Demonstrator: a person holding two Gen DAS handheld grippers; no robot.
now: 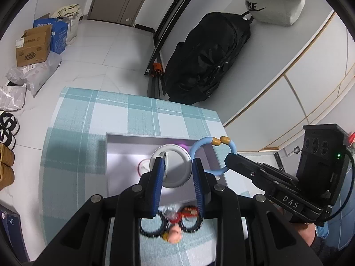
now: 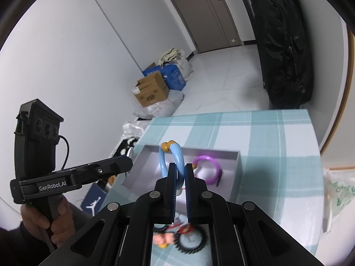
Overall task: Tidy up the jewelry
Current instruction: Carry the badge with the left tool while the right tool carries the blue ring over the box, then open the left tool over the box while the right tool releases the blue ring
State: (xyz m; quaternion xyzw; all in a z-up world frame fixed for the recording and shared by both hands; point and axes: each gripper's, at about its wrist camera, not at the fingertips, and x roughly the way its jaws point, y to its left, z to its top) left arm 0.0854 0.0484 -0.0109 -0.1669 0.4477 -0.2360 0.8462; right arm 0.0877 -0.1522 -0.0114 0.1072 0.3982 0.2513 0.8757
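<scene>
Blue rubber pads line both pairs of my jaws. My right gripper [image 2: 180, 177] has its jaws closed tight on a pale blue open bangle with two amber bead ends [image 2: 172, 159], pinching the ring's lower arc so it stands upright above the shallow grey rectangular tray [image 2: 235, 155]; seen from my left wrist, that bangle [image 1: 199, 148] hangs clear of the tray's right side. My left gripper [image 1: 177, 170] has its jaws set narrow around a round white disc-shaped case [image 1: 175, 166], one pad at each edge of it, and holds it over the tray [image 1: 119, 146]. A purple open bangle [image 2: 208, 166] lies flat inside the tray, toward its right end in the right wrist view. The tray sits on the worktop, covered with a teal-and-white checked cloth [image 1: 111, 110]. Nearer to me on the cloth lie black beaded bracelets [image 1: 153, 228], a red piece [image 1: 188, 211] and a small doll-like charm [image 1: 175, 236], all blurred. A hand [image 2: 51, 219] grips my left gripper's handle.
</scene>
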